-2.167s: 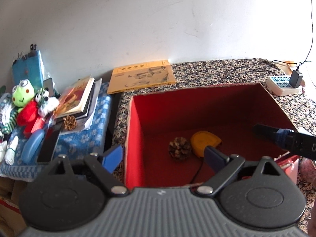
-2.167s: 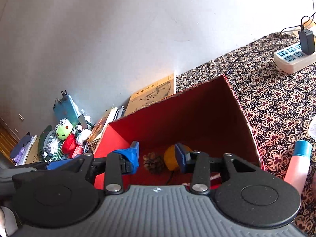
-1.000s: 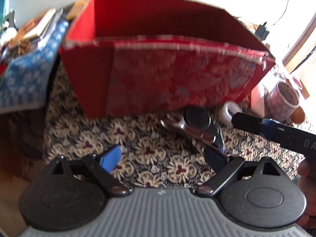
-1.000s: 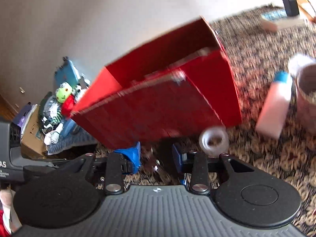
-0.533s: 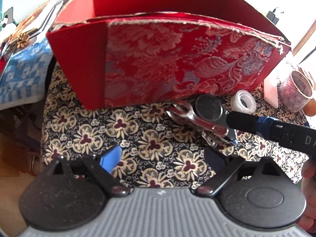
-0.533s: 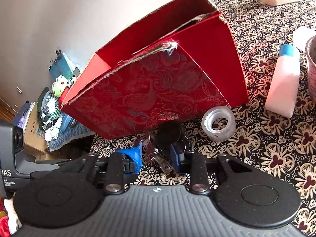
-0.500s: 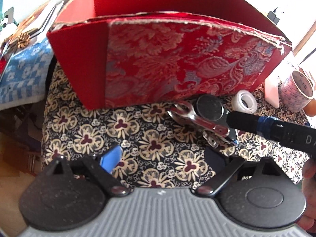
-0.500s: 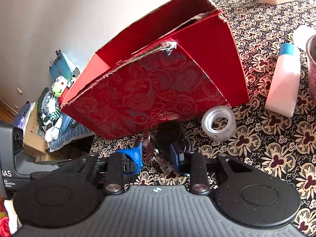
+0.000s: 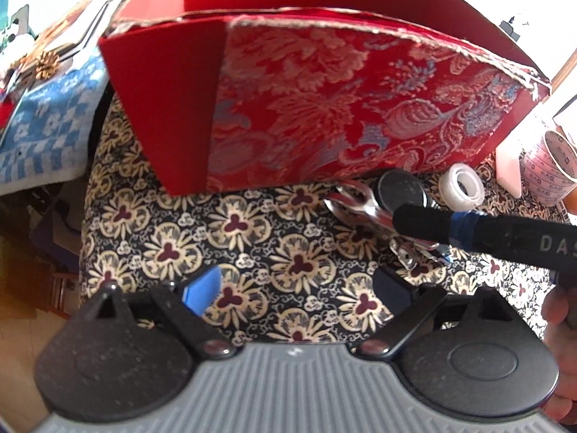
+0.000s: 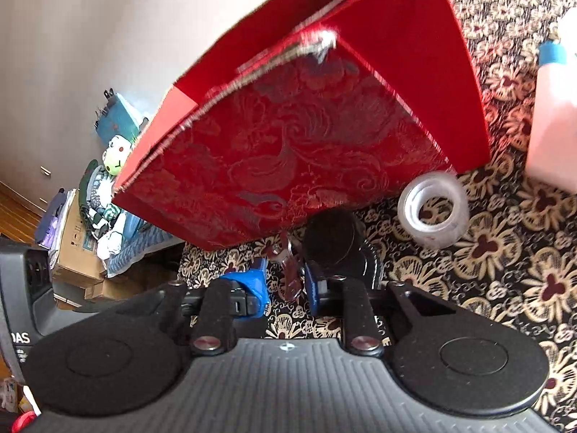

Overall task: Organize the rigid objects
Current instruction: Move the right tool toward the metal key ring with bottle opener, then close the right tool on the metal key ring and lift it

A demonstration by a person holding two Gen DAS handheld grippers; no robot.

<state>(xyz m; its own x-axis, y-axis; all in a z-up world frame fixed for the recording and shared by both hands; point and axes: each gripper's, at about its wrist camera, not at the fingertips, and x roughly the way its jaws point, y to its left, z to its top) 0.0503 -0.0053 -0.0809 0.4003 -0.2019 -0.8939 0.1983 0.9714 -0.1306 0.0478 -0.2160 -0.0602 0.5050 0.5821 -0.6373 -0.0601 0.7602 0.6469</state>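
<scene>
On the patterned cloth [image 9: 252,238], just in front of the red box [image 9: 324,108], lies a shiny metal tool [image 9: 364,209] (a clip or small wrench, hard to tell which) beside a dark round disc [image 9: 402,189] and a clear tape roll [image 9: 463,186]. The right gripper [image 10: 285,285] is closing its blue fingers [image 10: 252,285] around the metal tool [image 10: 290,274], which sits between them; whether the pads already press on it cannot be told. From the left view its black arm [image 9: 487,229] crosses over the tool. The left gripper [image 9: 295,288] hangs open above bare cloth, nothing between its fingers, apart from the tool. A white bottle [image 10: 551,108] and a patterned cup [image 9: 551,169] stand to the right of the box.
</scene>
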